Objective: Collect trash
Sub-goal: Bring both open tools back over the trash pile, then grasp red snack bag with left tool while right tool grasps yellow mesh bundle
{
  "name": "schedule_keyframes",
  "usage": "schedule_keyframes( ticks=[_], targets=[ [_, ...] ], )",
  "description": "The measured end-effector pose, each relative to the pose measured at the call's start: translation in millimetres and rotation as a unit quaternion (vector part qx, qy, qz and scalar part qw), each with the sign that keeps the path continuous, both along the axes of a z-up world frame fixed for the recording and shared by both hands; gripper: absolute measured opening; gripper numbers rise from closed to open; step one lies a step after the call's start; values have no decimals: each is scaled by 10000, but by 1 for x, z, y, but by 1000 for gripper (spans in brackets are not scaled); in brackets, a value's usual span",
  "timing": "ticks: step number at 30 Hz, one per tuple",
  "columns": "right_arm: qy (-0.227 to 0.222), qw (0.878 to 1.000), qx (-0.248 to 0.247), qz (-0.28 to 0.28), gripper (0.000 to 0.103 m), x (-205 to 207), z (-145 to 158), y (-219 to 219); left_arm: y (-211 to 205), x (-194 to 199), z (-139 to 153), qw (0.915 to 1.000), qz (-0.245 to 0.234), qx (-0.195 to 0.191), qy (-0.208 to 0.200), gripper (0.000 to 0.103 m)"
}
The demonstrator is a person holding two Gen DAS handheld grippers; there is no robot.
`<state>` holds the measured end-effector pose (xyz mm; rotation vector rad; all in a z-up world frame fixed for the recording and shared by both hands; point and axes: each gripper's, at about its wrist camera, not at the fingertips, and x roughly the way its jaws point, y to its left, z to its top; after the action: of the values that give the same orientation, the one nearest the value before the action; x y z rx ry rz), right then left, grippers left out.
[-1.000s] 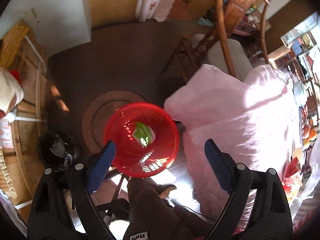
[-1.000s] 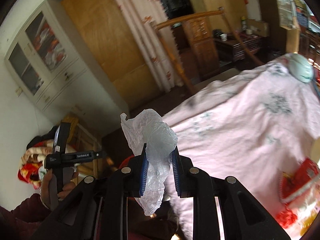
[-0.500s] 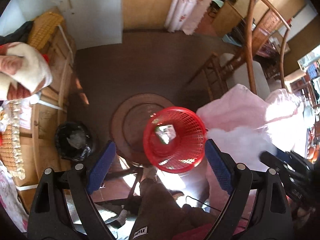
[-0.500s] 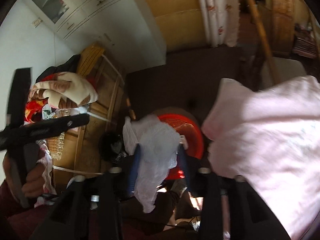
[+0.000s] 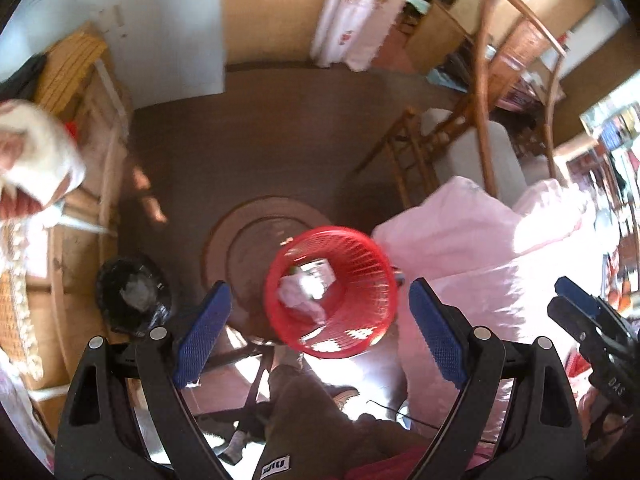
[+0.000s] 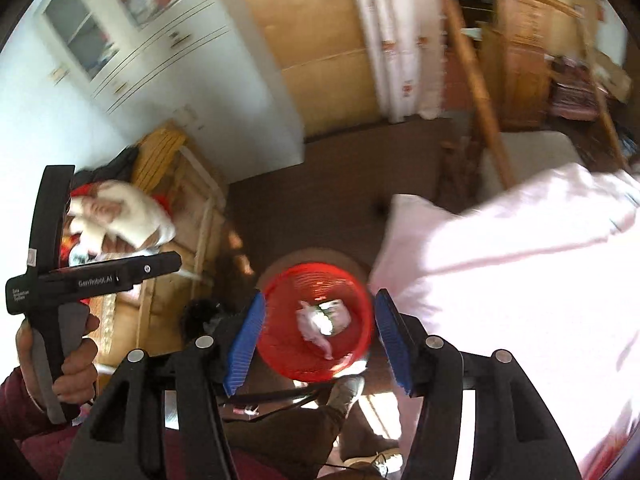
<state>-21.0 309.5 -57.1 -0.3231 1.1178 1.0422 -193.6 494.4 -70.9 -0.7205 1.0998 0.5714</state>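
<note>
A red mesh basket [image 5: 352,324] [image 6: 280,348] stands on the floor beside the pink-clothed table [image 5: 500,248]. A crumpled white plastic wrapper [image 6: 314,326] [image 5: 298,294] lies inside it on other trash. My right gripper [image 6: 320,340] hangs straight above the basket, its jaws opening and nothing between the blue pads. My left gripper [image 5: 320,328] is also above the basket, open wide and empty. The right gripper's fingers [image 5: 576,300] show at the right edge of the left wrist view. A hand holds the left gripper's handle [image 6: 60,280] in the right wrist view.
A round wooden board [image 5: 240,240] lies under the basket. A black bin [image 5: 132,292] with a dark liner stands left of it. Wooden crates [image 5: 80,200] line the left wall. A wooden chair [image 5: 480,120] stands behind the table. The person's legs and shoe [image 6: 344,392] are below.
The right gripper swung down over the red basket and opened; the white wrapper it held dropped into the basket. The left gripper drifted slightly, still open.
</note>
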Motion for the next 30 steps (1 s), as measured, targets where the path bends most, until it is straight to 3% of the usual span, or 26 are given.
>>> schedule_keyframes(
  ticks=[4,7,10,14,17,20,25,30],
  targets=[
    [-100,9974,64,-716,59,14,8,-47,-21,44,4,9977,-665,33,-99,87],
    [-201,9912,131,-1302,62,20,15,-86,-48,82,10,9914,-1289,110,-180,87],
    [-276,9817,186,-1874,63,23,19,-128,-79,118,17,9807,-1924,189,-273,87],
    [-349,9624,232,-2683,64,21,23,-189,-128,158,20,9604,-2756,211,-342,87],
    [-415,9418,247,-3326,66,11,25,-233,-172,186,19,9392,-3409,215,-349,87],
    [-430,9138,256,-4031,68,-4,25,-281,-219,210,18,9136,-4045,184,-377,87],
    [-333,8591,302,-5098,69,-22,19,-361,-309,243,11,8572,-5133,201,-351,87],
    [-305,8075,334,-5881,69,-50,12,-422,-386,260,2,8091,-5867,99,-334,87]
  ],
)
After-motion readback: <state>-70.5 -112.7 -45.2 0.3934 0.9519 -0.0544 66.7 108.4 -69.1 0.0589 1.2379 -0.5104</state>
